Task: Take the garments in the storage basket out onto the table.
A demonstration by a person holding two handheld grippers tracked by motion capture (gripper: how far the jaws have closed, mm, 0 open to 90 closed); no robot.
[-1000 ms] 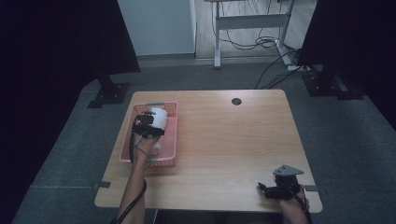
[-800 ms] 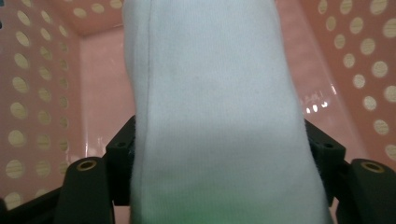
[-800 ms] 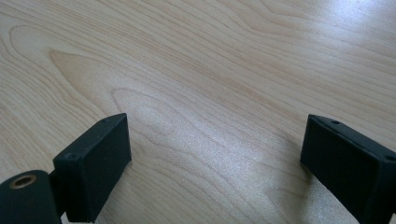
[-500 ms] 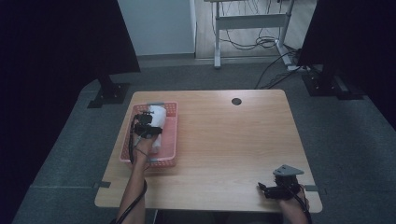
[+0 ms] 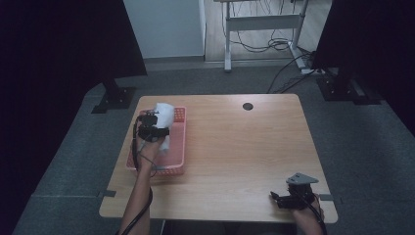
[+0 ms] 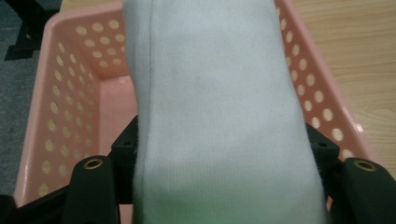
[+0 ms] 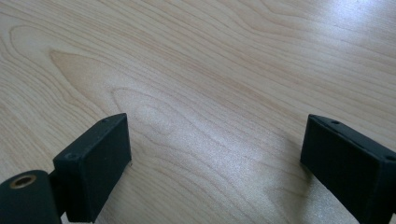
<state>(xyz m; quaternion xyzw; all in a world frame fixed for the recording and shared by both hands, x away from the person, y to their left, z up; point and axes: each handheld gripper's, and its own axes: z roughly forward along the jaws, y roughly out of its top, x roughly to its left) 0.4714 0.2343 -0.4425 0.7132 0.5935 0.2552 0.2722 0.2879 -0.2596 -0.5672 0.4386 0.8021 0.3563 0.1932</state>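
left gripper [image 5: 152,128] was clamped on a white cloth [image 6: 219,116], held above the pink basket [image 5: 178,166] by the table's [image 5: 235,147] left edge, likely to lift it out, while right gripper [image 5: 293,198] sat wide open, idle at the near right corner.

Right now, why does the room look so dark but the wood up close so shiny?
High view: dim light, black curtains at both sides, the table the brightest part. Right gripper view: soft glare on the bare wood between the open jaws of the right gripper. Left gripper view: the white cloth sits very close, slightly soft, over the pink basket.
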